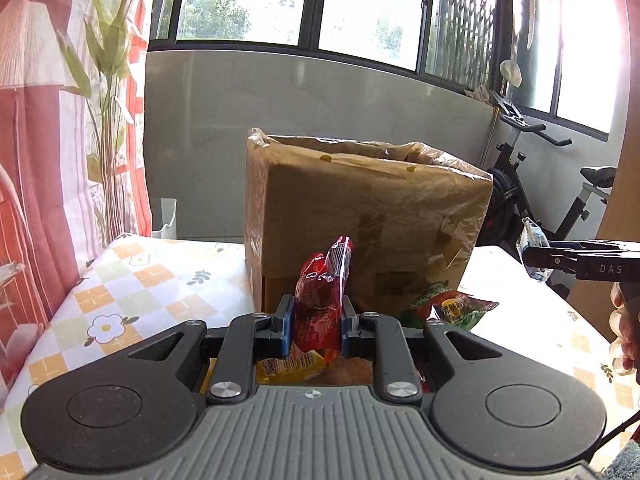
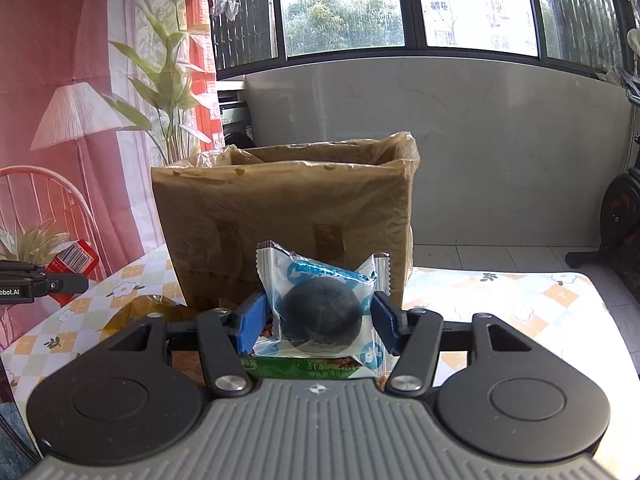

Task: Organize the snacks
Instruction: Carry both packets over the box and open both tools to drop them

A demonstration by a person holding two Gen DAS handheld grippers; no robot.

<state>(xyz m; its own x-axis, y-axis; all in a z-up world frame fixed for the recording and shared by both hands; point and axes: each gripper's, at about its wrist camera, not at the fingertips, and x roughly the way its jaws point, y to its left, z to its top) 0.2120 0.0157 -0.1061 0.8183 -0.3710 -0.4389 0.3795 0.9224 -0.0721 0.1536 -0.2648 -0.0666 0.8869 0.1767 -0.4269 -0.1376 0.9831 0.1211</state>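
I am holding one snack in each claw, both lifted above the surface and facing the cardboard box, which is lined with a thin plastic bag and standing open at the top.

Left claw: I am pinching a red packet between the blue pads, the claw nearly closed on it. The film is crumpling and standing up above the pads, so I am judging it light, soft and slippery; I am gripping low on the body, where the bunched film gives the pads something to bite.

Right claw: I am clasping a clear packet with a dark round cake inside, the claw partly open to the packet's width, the pads pressing its two sides. The cake is probably soft and easily squashed, so I am judging that only a gentle squeeze across the middle is wanted; the crimped ends would be safer to take but floppy.

More packets are lying on the surface below: a green one just beside the box, and a yellow one under my left claw. In the left view, my right claw is showing at the right edge, level with the box's side.

Both snacks are near the box front, below its rim.
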